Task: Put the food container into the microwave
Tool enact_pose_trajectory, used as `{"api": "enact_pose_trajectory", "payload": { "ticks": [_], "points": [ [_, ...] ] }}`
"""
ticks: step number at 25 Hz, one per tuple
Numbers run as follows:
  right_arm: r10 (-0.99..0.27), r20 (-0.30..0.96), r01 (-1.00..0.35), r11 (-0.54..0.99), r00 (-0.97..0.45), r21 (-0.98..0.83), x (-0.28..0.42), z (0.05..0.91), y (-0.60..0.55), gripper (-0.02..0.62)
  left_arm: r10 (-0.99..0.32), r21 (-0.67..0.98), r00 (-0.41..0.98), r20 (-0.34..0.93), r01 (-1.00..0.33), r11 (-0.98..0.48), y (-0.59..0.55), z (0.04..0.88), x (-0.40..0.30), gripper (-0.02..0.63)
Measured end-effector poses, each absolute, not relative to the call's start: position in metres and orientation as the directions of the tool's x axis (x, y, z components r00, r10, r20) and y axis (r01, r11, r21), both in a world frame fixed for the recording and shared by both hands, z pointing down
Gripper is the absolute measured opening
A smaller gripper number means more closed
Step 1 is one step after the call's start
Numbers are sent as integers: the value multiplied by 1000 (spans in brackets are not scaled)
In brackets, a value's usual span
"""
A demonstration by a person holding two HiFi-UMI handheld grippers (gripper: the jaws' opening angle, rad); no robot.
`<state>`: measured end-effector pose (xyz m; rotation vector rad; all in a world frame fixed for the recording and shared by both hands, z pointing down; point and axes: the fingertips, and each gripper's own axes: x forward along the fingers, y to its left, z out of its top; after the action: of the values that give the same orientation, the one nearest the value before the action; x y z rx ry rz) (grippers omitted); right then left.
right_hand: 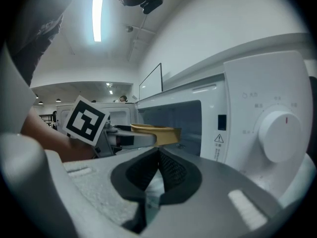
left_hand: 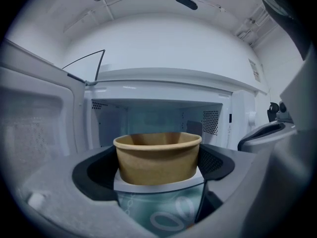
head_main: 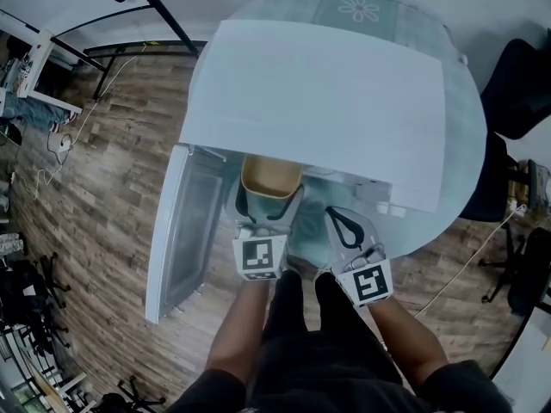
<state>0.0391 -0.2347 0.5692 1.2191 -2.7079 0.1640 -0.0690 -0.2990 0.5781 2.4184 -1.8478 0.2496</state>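
Food container [left_hand: 157,157] sits upright, clamped between the jaws of our left gripper [left_hand: 157,175], just before the mouth of the microwave [left_hand: 163,108]. We hold that gripper level, pointing into the cavity. Our right gripper [right_hand: 158,155], jaws pressed together and empty, hangs alongside, facing the dial [right_hand: 280,135]. The door [head_main: 176,231] stands wide open, left of the jaws.
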Motion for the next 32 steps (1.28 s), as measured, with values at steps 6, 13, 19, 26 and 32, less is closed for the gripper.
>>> {"api": "enact_pose_trajectory", "payload": {
  "ticks": [6,13,19,26,32],
  "points": [
    [-737,205,-759,649,-644,-50,39,581,-233,2,-946,-24,265,185,-962,-274,-323,589,-66,508],
    [-740,222,-765,642,-635,-53,44,596,-231,0,-937,-37,284,202,-954,-297,-344,605,-55,507],
    [-752,223,-778,625,-621,-62,47,593,-233,2,-921,-44,282,268,-952,-304,-355,626,-51,508],
    [-757,225,-786,615,-613,-73,50,592,-231,2,-894,-36,267,360,-954,-299,-357,648,-46,508],
    [-757,216,-783,619,-617,-68,50,588,-230,2,-888,-48,227,401,-962,-268,-359,656,-46,508]
  ]
}}
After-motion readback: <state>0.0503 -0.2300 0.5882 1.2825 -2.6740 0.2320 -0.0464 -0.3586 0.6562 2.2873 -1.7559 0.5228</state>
